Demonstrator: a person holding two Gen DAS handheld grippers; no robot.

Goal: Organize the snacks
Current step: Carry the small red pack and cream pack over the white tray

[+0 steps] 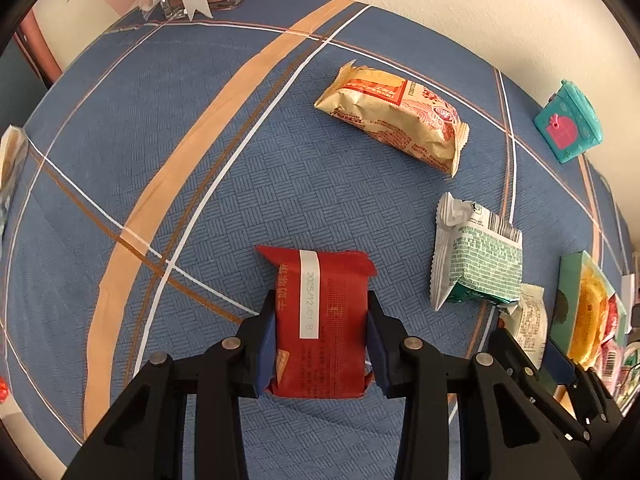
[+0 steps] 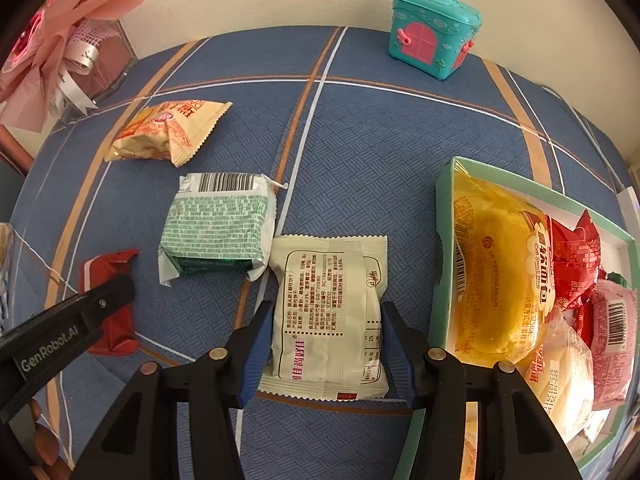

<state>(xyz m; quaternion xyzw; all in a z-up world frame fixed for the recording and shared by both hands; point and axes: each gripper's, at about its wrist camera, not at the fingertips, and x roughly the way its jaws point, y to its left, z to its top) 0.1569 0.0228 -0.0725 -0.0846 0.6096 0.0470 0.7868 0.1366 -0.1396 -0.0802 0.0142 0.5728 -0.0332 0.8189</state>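
Note:
My left gripper (image 1: 322,304) is shut on a red snack packet (image 1: 322,320) that lies on the blue plaid cloth; its blue pads press both sides. It also shows in the right wrist view (image 2: 108,300) with the left gripper's arm over it. My right gripper (image 2: 326,312) straddles a cream snack packet (image 2: 328,312), pads at its sides, seemingly touching. A green-and-white packet (image 2: 218,228) lies just beyond it, and a beige packet (image 2: 168,132) farther back left. A green-rimmed box (image 2: 444,200) at the right holds a yellow bread packet (image 2: 492,276) and several other snacks.
A teal toy house (image 2: 434,32) stands at the table's far edge by the wall. A clear box with pink ribbons (image 2: 80,60) stands at the far left corner. The beige packet (image 1: 396,120) and green-and-white packet (image 1: 476,256) lie right of my left gripper.

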